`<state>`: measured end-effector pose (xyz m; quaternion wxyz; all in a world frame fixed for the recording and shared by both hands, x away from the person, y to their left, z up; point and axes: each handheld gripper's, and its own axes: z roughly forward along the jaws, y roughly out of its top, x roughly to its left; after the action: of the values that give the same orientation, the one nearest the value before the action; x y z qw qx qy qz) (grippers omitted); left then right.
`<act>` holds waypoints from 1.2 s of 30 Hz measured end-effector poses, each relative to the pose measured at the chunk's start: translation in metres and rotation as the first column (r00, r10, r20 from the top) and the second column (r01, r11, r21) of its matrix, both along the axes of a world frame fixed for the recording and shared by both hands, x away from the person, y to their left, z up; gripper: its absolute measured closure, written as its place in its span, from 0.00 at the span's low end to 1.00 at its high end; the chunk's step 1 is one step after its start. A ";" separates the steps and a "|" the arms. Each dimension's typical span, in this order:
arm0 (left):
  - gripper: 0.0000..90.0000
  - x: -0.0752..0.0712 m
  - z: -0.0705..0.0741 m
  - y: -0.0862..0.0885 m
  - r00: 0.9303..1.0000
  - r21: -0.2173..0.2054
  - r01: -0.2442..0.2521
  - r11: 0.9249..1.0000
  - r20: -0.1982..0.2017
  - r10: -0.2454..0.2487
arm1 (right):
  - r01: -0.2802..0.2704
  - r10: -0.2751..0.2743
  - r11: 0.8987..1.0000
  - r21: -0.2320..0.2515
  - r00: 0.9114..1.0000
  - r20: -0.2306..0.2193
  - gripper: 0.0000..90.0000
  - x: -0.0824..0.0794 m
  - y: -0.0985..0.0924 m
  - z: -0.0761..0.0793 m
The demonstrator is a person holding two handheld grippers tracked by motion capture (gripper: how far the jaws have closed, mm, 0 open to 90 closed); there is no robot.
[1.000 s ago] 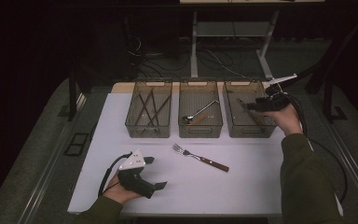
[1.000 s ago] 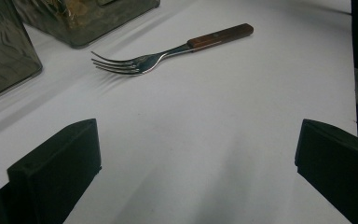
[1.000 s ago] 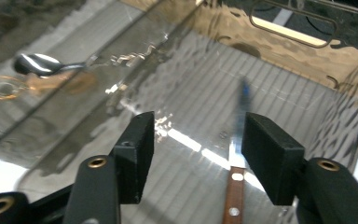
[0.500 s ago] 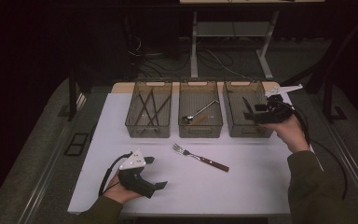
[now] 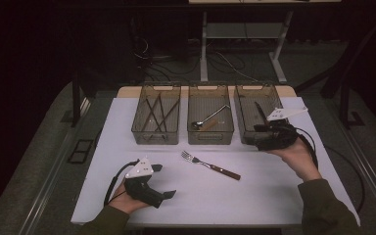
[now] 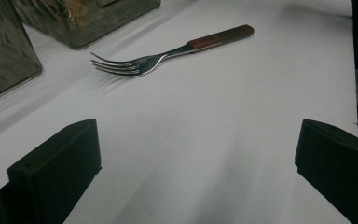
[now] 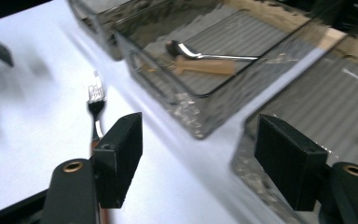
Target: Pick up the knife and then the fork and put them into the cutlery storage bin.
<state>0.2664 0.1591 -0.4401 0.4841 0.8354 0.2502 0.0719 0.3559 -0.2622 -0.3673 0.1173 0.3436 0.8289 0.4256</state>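
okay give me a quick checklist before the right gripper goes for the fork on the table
1. Right gripper open with nothing between its fingers: ok.
2. Fork lies free on the white mat, apart from the bins: ok.
3. Fork's wooden handle clear to grab: ok.
4. Left gripper open, resting well clear of the fork: ok.
5. Right gripper already over the fork: not ok, it is at the right bin.
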 end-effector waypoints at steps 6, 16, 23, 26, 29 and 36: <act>0.00 0.000 0.000 0.000 1.000 0.002 0.000 1.000 -0.001 0.000 | -0.039 0.039 0.999 0.024 0.999 0.008 0.36 -0.013 0.014 -0.007; 0.00 0.000 0.000 0.000 1.000 0.011 0.011 1.000 0.001 -0.011 | -0.092 0.092 0.996 -0.011 0.996 -0.012 0.36 -0.023 0.040 -0.023; 0.00 0.000 0.001 -0.001 1.000 0.008 0.015 1.000 0.005 -0.015 | -0.140 0.140 0.990 -0.011 0.989 -0.048 0.42 -0.021 0.062 -0.033; 0.00 0.000 0.001 -0.001 1.000 0.010 0.015 1.000 0.005 -0.015 | -0.148 0.147 0.989 -0.010 0.988 -0.048 0.47 -0.021 0.071 -0.037; 0.00 0.000 0.000 -0.001 1.000 0.010 0.019 1.000 0.006 -0.019 | -0.158 0.156 0.987 -0.031 0.987 -0.049 0.51 -0.021 0.082 -0.041; 0.00 0.000 0.000 -0.001 1.000 0.011 0.020 1.000 0.006 -0.020 | -0.194 0.187 0.976 -0.100 0.980 -0.069 0.65 -0.021 0.103 -0.056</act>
<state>0.2664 0.1583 -0.4396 0.4809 0.8403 0.2401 0.0710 0.3354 -0.1588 -0.4232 0.0693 0.2683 0.8826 0.3797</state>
